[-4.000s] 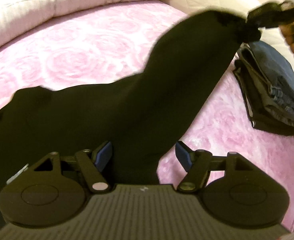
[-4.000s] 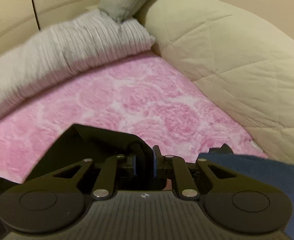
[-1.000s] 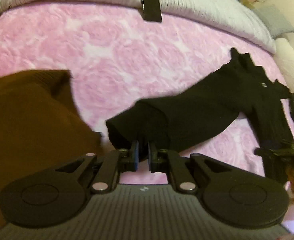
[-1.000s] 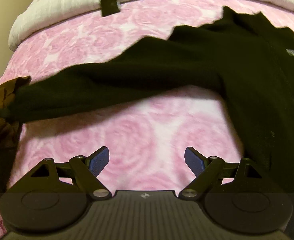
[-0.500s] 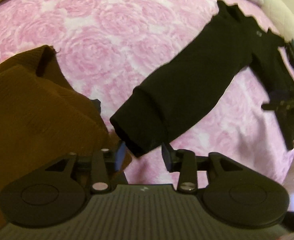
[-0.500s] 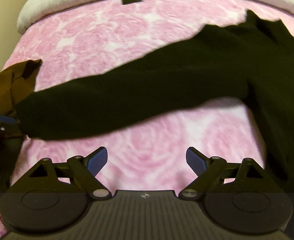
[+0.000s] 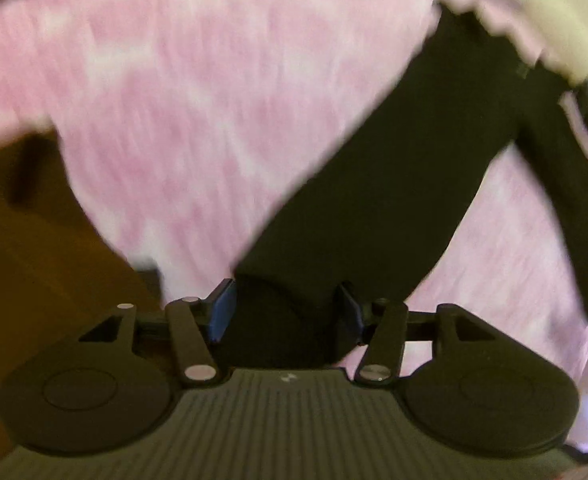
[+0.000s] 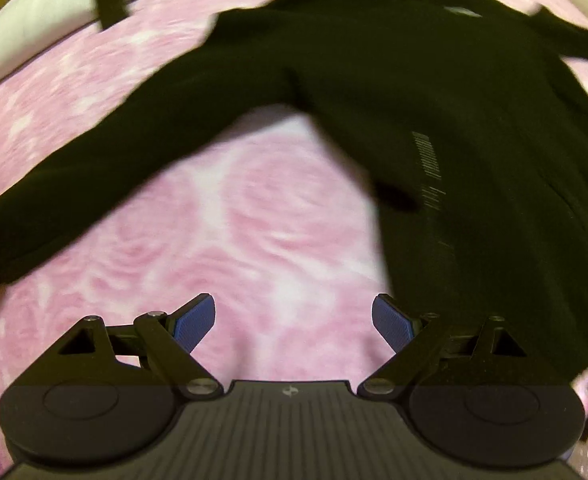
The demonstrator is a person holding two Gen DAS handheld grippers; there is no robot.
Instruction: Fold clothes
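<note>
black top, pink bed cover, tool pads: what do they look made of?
Black top: soft matte knit or fleece, probably; it drapes limply with no sheen. Blur hides the weave.
Pink bed cover: plush, quilted-looking fabric with a rose pattern; matte.
Right tool pads: blue, finely textured, likely rubber.

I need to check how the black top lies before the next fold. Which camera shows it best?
The right wrist view: the black top spreads across the pink bedspread, body and one long sleeve both visible, though blurred. The left wrist view shows mostly that sleeve, its cuff between the left gripper fingers, whose jaws have just been opening.
</note>
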